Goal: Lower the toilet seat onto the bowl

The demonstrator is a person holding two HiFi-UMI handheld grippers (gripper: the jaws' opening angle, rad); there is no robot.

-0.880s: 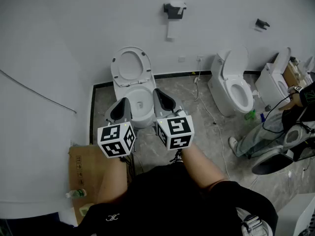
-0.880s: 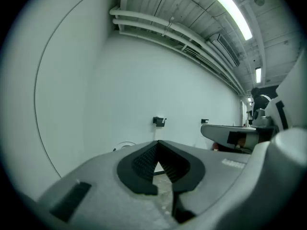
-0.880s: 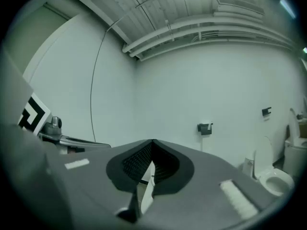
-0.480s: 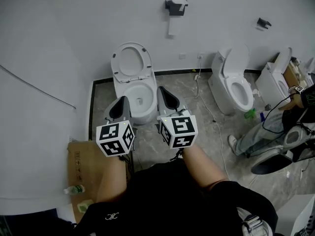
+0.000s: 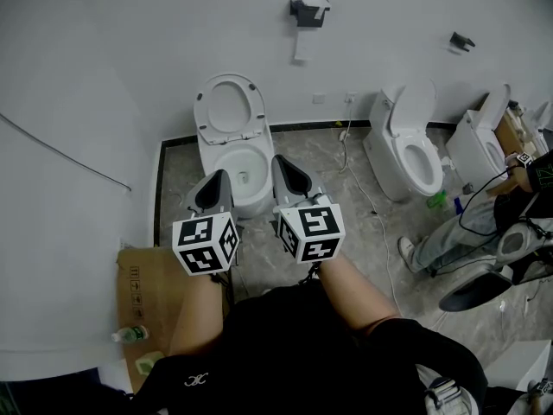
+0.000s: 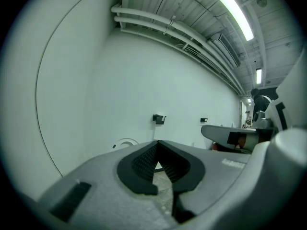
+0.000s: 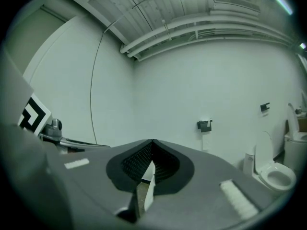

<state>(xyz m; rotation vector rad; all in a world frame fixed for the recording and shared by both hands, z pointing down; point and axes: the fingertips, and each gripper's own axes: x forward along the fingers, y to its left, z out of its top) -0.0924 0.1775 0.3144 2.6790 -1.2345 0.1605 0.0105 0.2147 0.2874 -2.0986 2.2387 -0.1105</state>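
Observation:
A white toilet stands against the far wall with its seat (image 5: 228, 110) raised upright and the bowl (image 5: 238, 166) uncovered. My left gripper (image 5: 214, 180) hovers in front of the bowl's left front edge, jaws shut with nothing between them. My right gripper (image 5: 282, 164) hangs at the bowl's right side, also shut and holding nothing. Neither touches the toilet. In the left gripper view the shut left gripper (image 6: 157, 143) hides most of the toilet; only the seat's top (image 6: 125, 142) peeks over it. The right gripper (image 7: 152, 142) points toward the wall.
A paper holder (image 5: 308, 12) hangs on the wall above the toilet. A second toilet (image 5: 407, 148) and a third toilet (image 5: 480, 142) stand to the right, with a cable (image 5: 366, 193) on the floor. A seated person (image 5: 454, 234) is at far right. Cardboard (image 5: 142, 290) and a bottle (image 5: 130, 334) lie at left.
Both grippers stay shut and almost in place before the bowl. The head view has shifted slightly, so the toilet sits a little higher in the frame.

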